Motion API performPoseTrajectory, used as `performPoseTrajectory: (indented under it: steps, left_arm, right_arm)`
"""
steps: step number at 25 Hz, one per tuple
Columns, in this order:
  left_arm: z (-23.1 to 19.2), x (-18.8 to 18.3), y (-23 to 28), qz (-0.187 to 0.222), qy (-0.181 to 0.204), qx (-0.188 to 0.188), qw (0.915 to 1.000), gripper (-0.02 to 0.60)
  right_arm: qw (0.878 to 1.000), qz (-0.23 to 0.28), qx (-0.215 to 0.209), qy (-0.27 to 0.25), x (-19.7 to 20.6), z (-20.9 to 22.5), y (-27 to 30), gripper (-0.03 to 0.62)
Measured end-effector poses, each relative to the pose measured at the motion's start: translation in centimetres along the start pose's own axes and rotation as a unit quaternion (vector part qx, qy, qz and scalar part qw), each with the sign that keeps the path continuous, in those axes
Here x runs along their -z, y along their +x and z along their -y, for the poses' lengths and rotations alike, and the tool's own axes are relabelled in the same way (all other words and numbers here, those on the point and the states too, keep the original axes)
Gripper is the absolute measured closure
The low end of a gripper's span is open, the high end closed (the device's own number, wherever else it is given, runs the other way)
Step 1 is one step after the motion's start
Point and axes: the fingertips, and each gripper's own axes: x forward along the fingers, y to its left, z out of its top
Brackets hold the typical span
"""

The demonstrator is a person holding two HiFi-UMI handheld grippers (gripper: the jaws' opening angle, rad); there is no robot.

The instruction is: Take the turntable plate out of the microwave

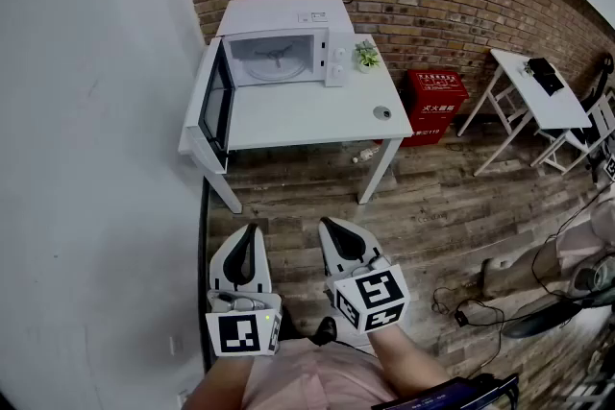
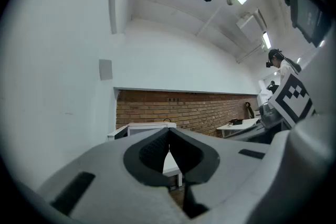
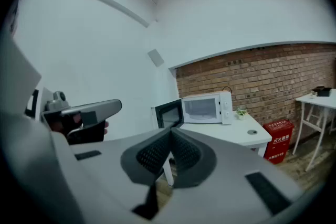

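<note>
A white microwave (image 1: pixel 281 43) stands on a white table (image 1: pixel 298 115) against the brick wall, its door (image 1: pixel 217 103) swung open to the left. Inside lies the round glass turntable plate (image 1: pixel 274 64). Both grippers are far short of the table, over the wooden floor. My left gripper (image 1: pixel 253 229) is shut and empty. My right gripper (image 1: pixel 329 224) is shut and empty beside it. In the right gripper view the microwave (image 3: pixel 206 107) shows ahead with its door (image 3: pixel 169 113) open. The left gripper view shows its jaws (image 2: pixel 169 132) closed, with the microwave's top (image 2: pixel 144 127) just beyond.
A small potted plant (image 1: pixel 366 56) and a round dark object (image 1: pixel 382 112) sit on the table right of the microwave. A red box (image 1: pixel 434 99) stands on the floor by the wall. A second white table (image 1: pixel 538 91) is at the right. Cables lie on the floor at lower right.
</note>
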Motion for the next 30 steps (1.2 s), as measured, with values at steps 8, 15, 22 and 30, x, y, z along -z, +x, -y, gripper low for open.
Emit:
performPoseTrajectory:
  steps: [8, 15, 22, 30]
  left_arm:
    - [1.2, 0.4, 0.4, -0.008, 0.002, -0.001, 1.0, 0.575]
    - [1.9, 0.4, 0.8, -0.004, -0.009, -0.016, 0.9998, 0.452]
    - [2.7, 1.6, 1.9, -0.008, -0.007, -0.016, 0.9998, 0.445]
    - [1.3, 4.1, 6.1, -0.021, -0.01, -0.013, 0.9997, 0.46]
  right_arm:
    - [1.0, -0.005, -0.012, 0.005, 0.4, 0.8, -0.3, 0.591]
    - [0.999, 0.015, -0.034, 0.028, 0.0, 2.1, -0.6, 0.395]
    - [0.999, 0.009, -0.022, 0.024, 1.1, 4.1, 0.1, 0.414]
    - [0.999, -0.007, -0.018, 0.034, 2.2, 6.8, 4.1, 0.431]
